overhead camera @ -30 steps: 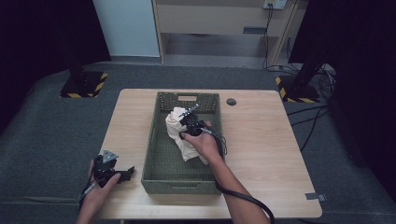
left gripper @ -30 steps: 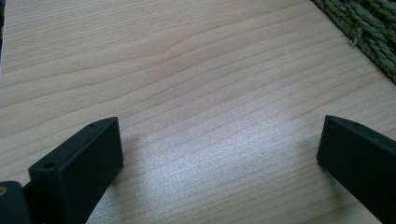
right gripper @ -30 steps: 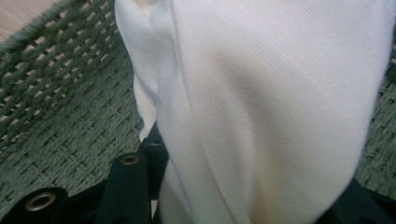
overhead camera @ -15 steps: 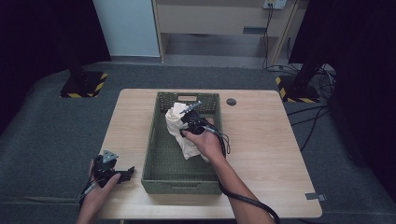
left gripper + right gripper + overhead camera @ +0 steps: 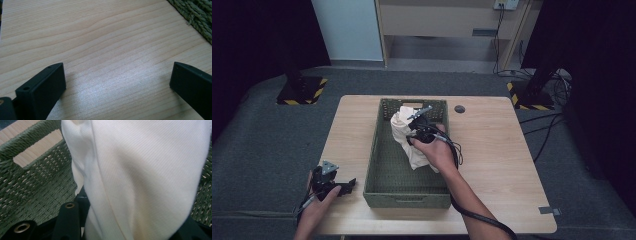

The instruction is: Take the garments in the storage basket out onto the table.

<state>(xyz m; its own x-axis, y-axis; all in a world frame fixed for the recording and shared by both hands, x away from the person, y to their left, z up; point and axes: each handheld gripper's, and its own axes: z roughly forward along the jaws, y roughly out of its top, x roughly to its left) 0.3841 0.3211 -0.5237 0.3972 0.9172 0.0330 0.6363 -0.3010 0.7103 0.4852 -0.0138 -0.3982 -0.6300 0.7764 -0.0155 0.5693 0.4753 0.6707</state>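
Now | your right gripper [image 5: 416,121] fingers clamped on white cloth [image 5: 404,136], hanging over green basket [image 5: 384,165] | left gripper [image 5: 332,182] fingers apart on tabletop [image 5: 497,150] | cloth soft, light, droopy; grip bunched fold

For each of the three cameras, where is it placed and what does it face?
High view: above the person's side, facing forward and down on the table; both forearms show.
Left gripper view: on the left gripper, facing bare tabletop; its two fingers show, spread apart.
Right gripper view: on the right gripper, facing the white cloth.
All three show the green basket.
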